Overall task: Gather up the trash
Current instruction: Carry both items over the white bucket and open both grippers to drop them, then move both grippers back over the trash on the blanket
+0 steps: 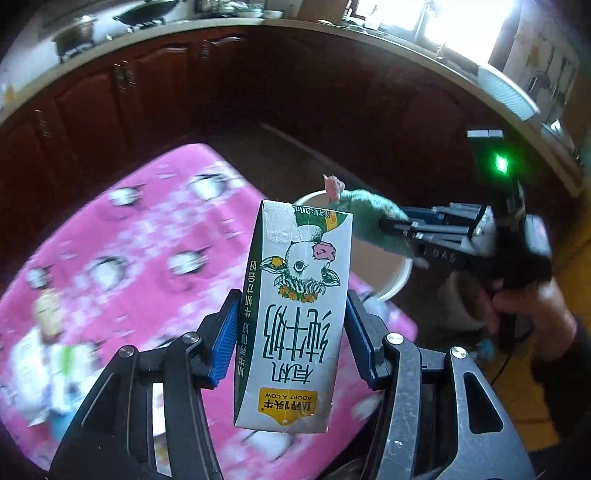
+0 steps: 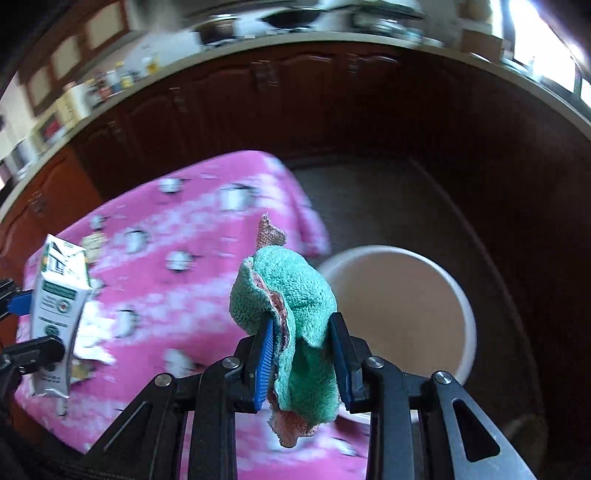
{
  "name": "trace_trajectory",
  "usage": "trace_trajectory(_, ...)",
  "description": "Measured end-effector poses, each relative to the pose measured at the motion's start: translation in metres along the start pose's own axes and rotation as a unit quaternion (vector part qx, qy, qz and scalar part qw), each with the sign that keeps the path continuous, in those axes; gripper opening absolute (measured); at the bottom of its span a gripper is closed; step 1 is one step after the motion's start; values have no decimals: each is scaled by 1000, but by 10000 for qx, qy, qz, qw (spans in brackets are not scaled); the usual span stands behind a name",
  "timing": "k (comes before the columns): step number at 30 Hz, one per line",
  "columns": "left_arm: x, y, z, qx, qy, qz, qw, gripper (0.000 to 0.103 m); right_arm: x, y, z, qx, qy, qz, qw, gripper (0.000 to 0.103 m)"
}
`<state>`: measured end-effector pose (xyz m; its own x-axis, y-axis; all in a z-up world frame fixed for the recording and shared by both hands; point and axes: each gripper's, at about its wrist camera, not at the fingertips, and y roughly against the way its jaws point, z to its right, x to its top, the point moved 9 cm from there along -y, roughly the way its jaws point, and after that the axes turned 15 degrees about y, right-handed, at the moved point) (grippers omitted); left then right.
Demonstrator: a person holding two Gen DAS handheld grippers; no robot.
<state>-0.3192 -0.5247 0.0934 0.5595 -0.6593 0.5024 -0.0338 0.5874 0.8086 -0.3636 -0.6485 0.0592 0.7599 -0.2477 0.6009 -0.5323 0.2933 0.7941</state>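
Note:
My left gripper [image 1: 291,332] is shut on a white and green milk carton [image 1: 295,314] with a cow picture, held upside down above the pink table. The carton also shows at the left of the right wrist view [image 2: 59,306]. My right gripper [image 2: 303,354] is shut on a crumpled green and pink cloth [image 2: 295,310], held over the table's edge just left of a white round bin [image 2: 461,295]. In the left wrist view the right gripper [image 1: 384,225] holds the cloth [image 1: 362,214] over the bin's rim [image 1: 399,277].
A pink patterned tablecloth [image 1: 129,258] covers the table, with blurred packets at its left [image 1: 48,354]. Dark wood cabinets [image 1: 221,92] with a worktop and pans [image 1: 147,14] ring the room. The bin stands on the dark floor [image 2: 369,192] right of the table.

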Motion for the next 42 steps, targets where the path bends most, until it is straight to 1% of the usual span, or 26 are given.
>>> trace_trajectory(4,17,-43,40,-259,204,-149,9993,52,-31,-3,54,-404,-413,-236,9980,28)
trace_trajectory(9,35,-81,69,-454,434,-219,9978,52,-54,-13,96,-480,-858,-448,9941,28)
trace_trajectory(13,44,-101,81,-613,664,-284,9955,53,-66,-18,115,-532,-1041,-557,9916,30)
trace_trajectory(14,46,-106,81,-667,740,-313,9945,54,-69,-19,119,-571,-1053,-585,9911,35)
trace_trajectory(15,48,-109,80,-761,871,-350,9927,57,-70,-19,122,-608,-1060,-605,9907,40)
trace_trajectory(16,49,-109,80,-890,1013,-369,9902,59,-71,-19,125,-667,-1076,-607,9901,49)
trace_trajectory(17,51,-110,78,-1035,1186,-361,9869,65,-71,-20,126,-749,-1111,-621,9890,53)
trace_trajectory(18,53,-110,75,-1099,1310,-332,9847,70,-71,-18,131,-844,-1136,-587,9882,55)
trace_trajectory(20,56,-109,68,-1146,1433,-296,9826,73,-71,-18,134,-893,-1148,-586,9876,58)
trace_trajectory(25,53,-96,52,-1137,1586,-300,9803,74,-70,-23,134,-823,-1164,-632,9878,60)
trace_trajectory(27,49,-83,45,-996,1591,-208,9820,74,-68,-25,131,-852,-1120,-650,9879,62)
trace_trajectory(29,45,-71,35,-812,1559,-97,9844,74,-66,-23,126,-826,-1079,-632,9887,69)
trace_trajectory(32,34,-47,20,-431,1395,127,9892,74,-59,-25,109,-743,-1013,-592,9903,73)
trace_trajectory(35,26,-16,4,-6,1221,378,9918,74,-52,-21,90,-672,-900,-591,9919,75)
trace_trajectory(36,21,-3,-3,140,1167,479,9919,74,-48,-19,80,-645,-824,-586,9928,76)
trace_trajectory(37,17,6,-9,247,1145,545,9916,74,-45,-17,72,-635,-747,-589,9934,81)
trace_trajectory(38,13,17,-17,358,1124,633,9910,74,-41,-14,65,-623,-657,-582,9942,83)
trace_trajectory(42,-11,54,-53,749,1093,918,9869,74,-17,4,22,-587,-169,-353,9975,84)
